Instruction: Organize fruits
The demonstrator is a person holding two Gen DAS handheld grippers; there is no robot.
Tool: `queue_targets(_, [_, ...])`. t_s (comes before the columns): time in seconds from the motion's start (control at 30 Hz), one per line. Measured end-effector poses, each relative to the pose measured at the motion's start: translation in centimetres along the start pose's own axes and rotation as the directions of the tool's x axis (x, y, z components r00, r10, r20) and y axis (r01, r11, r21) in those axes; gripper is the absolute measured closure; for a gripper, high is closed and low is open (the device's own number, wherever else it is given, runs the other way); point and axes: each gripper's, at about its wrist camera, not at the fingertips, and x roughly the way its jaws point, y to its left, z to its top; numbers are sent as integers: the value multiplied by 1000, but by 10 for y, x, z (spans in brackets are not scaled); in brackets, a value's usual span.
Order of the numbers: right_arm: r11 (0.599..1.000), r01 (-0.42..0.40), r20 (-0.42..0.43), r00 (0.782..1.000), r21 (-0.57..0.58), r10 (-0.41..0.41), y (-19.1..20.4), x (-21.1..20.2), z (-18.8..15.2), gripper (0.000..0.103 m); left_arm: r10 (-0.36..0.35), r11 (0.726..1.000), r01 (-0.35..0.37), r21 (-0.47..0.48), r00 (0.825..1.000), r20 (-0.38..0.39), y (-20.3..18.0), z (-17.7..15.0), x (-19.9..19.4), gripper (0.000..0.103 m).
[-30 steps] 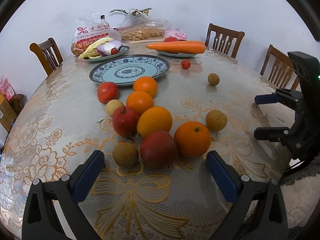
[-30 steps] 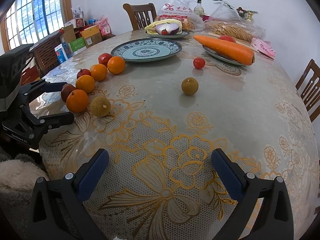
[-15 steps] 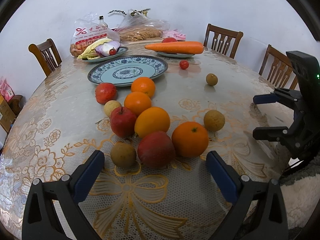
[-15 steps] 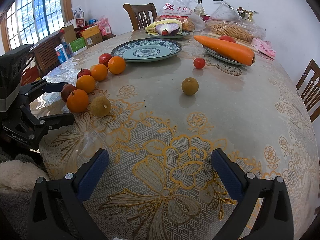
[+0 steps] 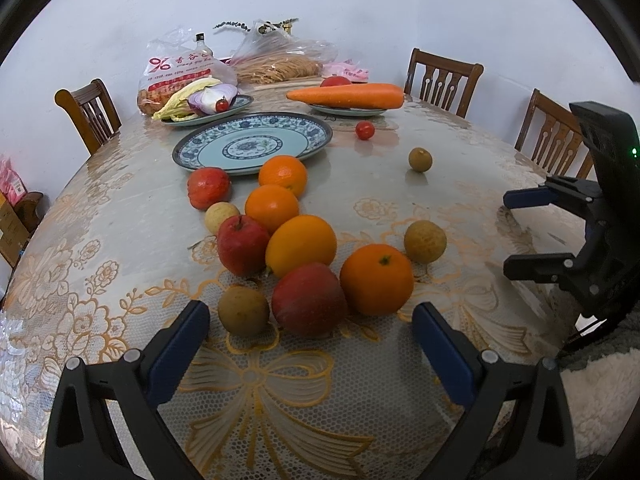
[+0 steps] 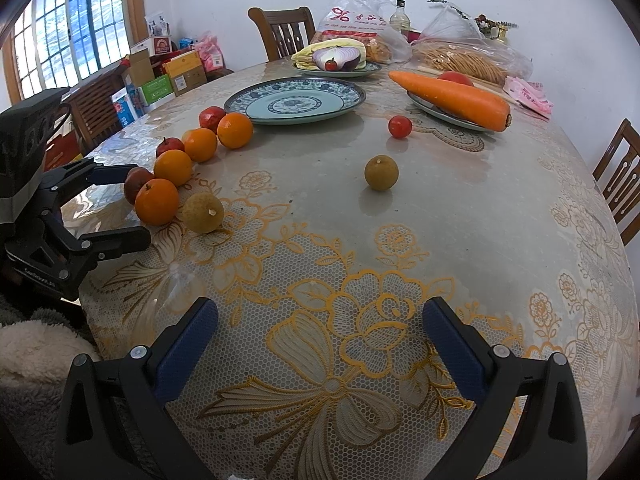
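Observation:
Several oranges, red apples and small tan fruits lie in a cluster on the table. The nearest are a red apple (image 5: pixel 309 298), an orange (image 5: pixel 376 279) and a tan fruit (image 5: pixel 243 310). My left gripper (image 5: pixel 310 340) is open and empty just in front of them. An empty blue patterned plate (image 5: pixel 253 145) sits behind the cluster. My right gripper (image 6: pixel 320 336) is open and empty over bare tablecloth; a lone tan fruit (image 6: pixel 381 172) and a cherry tomato (image 6: pixel 399 126) lie ahead of it.
A plate with a big carrot (image 6: pixel 452 96) and a plate with onion and cabbage (image 6: pixel 336 58) stand at the back, with plastic bags (image 5: pixel 276 64) behind. Wooden chairs (image 5: pixel 442 76) ring the table. Boxes (image 6: pixel 160 72) are stacked by the window.
The left gripper has edged slightly forward towards the fruit cluster. The right gripper has not visibly moved.

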Motion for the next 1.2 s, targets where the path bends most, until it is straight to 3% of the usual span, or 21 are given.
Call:
queue_targets(0.5, [1000, 4, 3, 1000, 9, -4, 3, 2, 1, 0, 0, 1000, 0, -16, 1000, 1, 1, -1, -2, 1])
queue_targets(0.83, [999, 12, 19, 1000, 48, -13, 5, 4, 3, 0, -75, 994, 77, -75, 996, 38, 15, -4, -15, 1])
queue_targets(0.9, [999, -25, 41, 999, 39, 24, 8, 2, 2, 2, -97, 992, 101, -69, 993, 64, 15, -2, -22, 1])
queue_targets(0.97, [994, -109, 77, 991, 17, 107, 13, -2, 2, 15, -106, 992, 113, -63, 990, 97, 15, 1, -30, 1])
queue_targets(1.0, [990, -138, 94, 986, 2, 137, 15, -4, 2, 17, -108, 991, 115, -61, 988, 110, 16, 3, -33, 1])
queue_targets(1.2, [987, -128, 260, 954, -101, 150, 31, -26, 11, 17, -122, 985, 140, -97, 977, 174, 27, 14, -41, 1])
